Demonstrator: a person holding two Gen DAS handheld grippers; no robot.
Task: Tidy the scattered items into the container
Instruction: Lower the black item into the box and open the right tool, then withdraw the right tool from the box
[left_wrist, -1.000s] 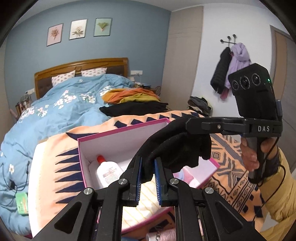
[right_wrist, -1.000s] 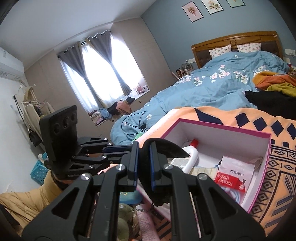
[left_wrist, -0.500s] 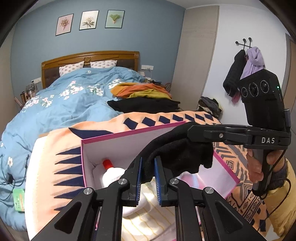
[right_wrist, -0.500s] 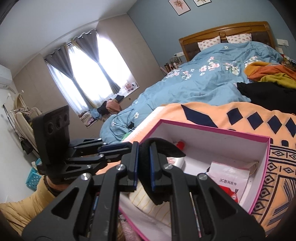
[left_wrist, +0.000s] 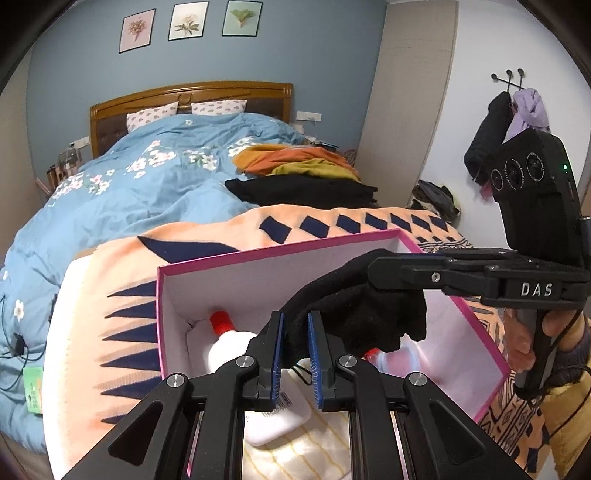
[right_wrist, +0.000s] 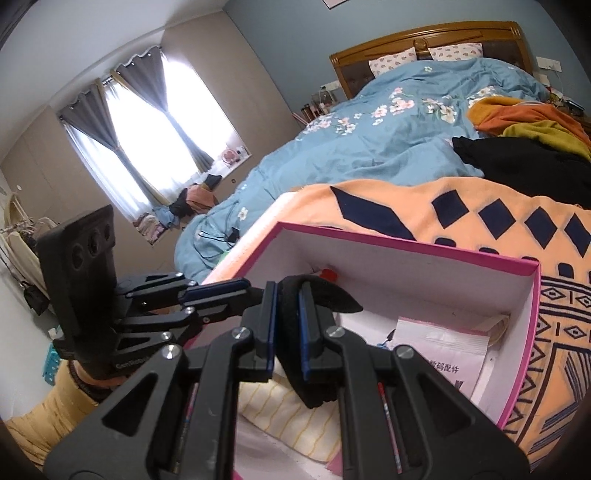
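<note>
A black glove (left_wrist: 354, 314) hangs stretched over the open pink box (left_wrist: 280, 246). My left gripper (left_wrist: 295, 325) is shut on one end of the glove. My right gripper (right_wrist: 287, 295) is shut on the other end of the black glove (right_wrist: 325, 295), seen from the side as the black tool (left_wrist: 461, 277) in the left wrist view. Inside the pink box (right_wrist: 406, 243) lie a white bottle with a red cap (left_wrist: 229, 339), a yellow-striped cloth (right_wrist: 280, 413) and a white packet (right_wrist: 443, 343).
The box sits on an orange patterned blanket (left_wrist: 122, 295) at the foot of a bed with a blue floral duvet (left_wrist: 140, 177). Folded orange, yellow and black clothes (left_wrist: 303, 173) lie behind the box. A hand in a yellow sleeve (left_wrist: 554, 369) holds the right tool.
Both grippers have moved forward and down with the glove, so it now hangs inside the box's outline. The box looms larger in both views.
</note>
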